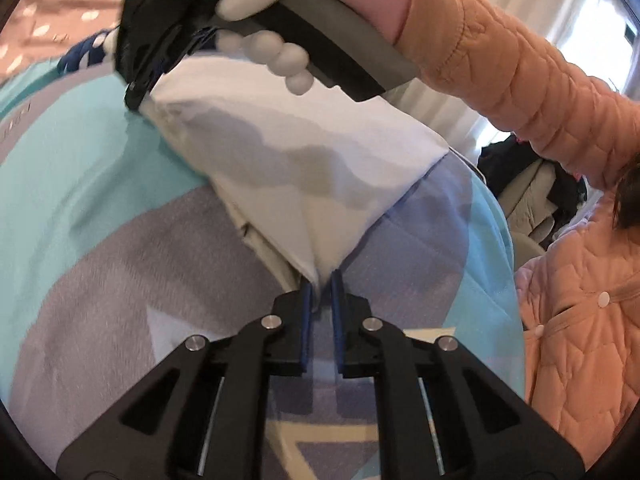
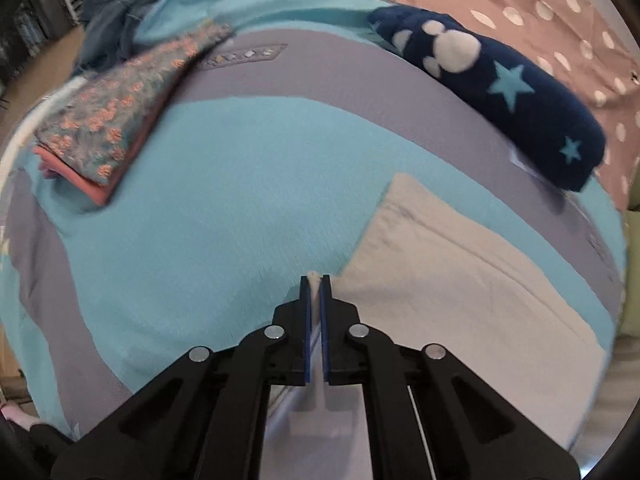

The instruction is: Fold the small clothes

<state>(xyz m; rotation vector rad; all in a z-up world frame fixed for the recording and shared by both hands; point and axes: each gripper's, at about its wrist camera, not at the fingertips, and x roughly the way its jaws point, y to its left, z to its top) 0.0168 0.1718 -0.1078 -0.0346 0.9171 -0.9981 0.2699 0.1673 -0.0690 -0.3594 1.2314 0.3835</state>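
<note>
A small white garment [image 1: 280, 152] is stretched in the air above a teal and grey blanket [image 1: 80, 184]. My left gripper [image 1: 322, 280] is shut on one corner of it. My right gripper [image 1: 140, 80] shows at the upper left of the left wrist view, shut on the opposite corner. In the right wrist view, my right gripper [image 2: 316, 284] pinches a thin edge of the white garment [image 2: 440, 272], whose lower part lies on the blanket [image 2: 220, 200] to the right.
A folded floral garment [image 2: 116, 120] on a pink one lies at the left of the blanket. A dark blue fleece with stars [image 2: 500, 88] lies at the back right. The person in an orange quilted jacket [image 1: 580, 320] stands at the right.
</note>
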